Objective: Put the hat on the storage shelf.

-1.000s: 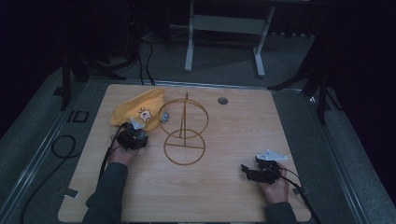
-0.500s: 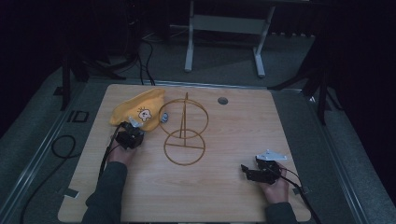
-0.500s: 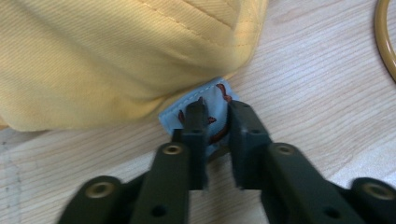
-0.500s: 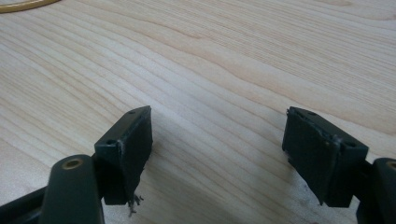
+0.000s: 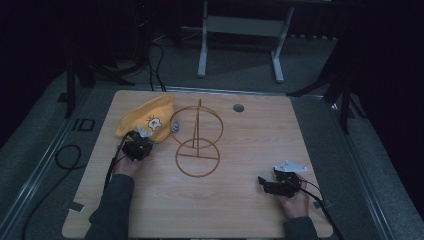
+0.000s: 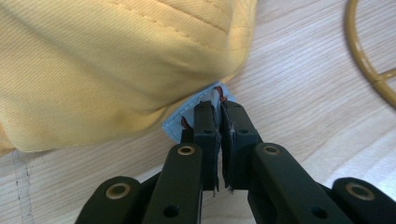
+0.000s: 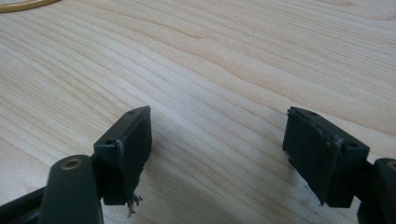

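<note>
A yellow cloth hat (image 5: 147, 117) with a small cartoon patch lies at the table's far left. My left gripper (image 5: 142, 136) is at the hat's near edge. In the left gripper view its jaws are shut (image 6: 219, 105) on a light-blue tab (image 6: 173, 126) that sticks out from under the hat (image 6: 116, 60). A gold wire stand (image 5: 197, 150) with two rings and an upright post stands mid-table, just right of the hat. My right gripper (image 5: 262, 185) rests low at the near right, open, with bare wood between its jaws (image 7: 219, 126).
A small grey piece (image 5: 175, 127) lies between the hat and the stand. A round dark grommet (image 5: 238, 107) is set in the far part of the wooden table (image 5: 240, 150). A ring of the stand (image 6: 369, 70) curves past at the right of the left gripper view.
My left gripper has shifted very slightly to the left at the hat's edge. The hat, the stand and the right gripper have not moved.
</note>
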Demonstrator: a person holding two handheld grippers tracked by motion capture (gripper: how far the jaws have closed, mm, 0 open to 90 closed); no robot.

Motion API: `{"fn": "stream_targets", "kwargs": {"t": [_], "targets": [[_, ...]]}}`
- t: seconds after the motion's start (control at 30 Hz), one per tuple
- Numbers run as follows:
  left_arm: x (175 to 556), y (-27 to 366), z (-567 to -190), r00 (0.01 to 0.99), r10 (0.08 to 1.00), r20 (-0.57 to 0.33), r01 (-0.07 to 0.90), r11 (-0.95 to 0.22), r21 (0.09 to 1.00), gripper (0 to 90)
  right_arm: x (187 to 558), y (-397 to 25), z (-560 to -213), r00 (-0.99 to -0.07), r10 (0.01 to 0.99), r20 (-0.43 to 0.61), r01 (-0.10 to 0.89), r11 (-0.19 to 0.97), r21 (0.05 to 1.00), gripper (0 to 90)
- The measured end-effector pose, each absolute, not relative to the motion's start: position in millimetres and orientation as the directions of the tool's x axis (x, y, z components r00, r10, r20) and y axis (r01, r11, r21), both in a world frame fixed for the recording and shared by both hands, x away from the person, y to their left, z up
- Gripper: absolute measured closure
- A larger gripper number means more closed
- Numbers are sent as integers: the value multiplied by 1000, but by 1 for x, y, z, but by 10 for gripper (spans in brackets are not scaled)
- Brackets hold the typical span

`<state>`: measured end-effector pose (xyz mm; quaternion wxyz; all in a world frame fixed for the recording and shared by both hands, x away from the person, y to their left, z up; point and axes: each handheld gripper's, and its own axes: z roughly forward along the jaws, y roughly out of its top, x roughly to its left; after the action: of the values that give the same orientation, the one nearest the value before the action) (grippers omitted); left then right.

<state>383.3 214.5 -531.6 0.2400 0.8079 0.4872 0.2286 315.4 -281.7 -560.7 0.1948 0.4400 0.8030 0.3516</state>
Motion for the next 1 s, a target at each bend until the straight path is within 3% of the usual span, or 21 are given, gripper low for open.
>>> {"fn": "stream_targets", "kwargs": {"t": [1.0], "targets": [[380,226,-448,409,909,83,634,-348,691,856,315,-282,-561,-537,844,-3,570,366,735,238]]}}
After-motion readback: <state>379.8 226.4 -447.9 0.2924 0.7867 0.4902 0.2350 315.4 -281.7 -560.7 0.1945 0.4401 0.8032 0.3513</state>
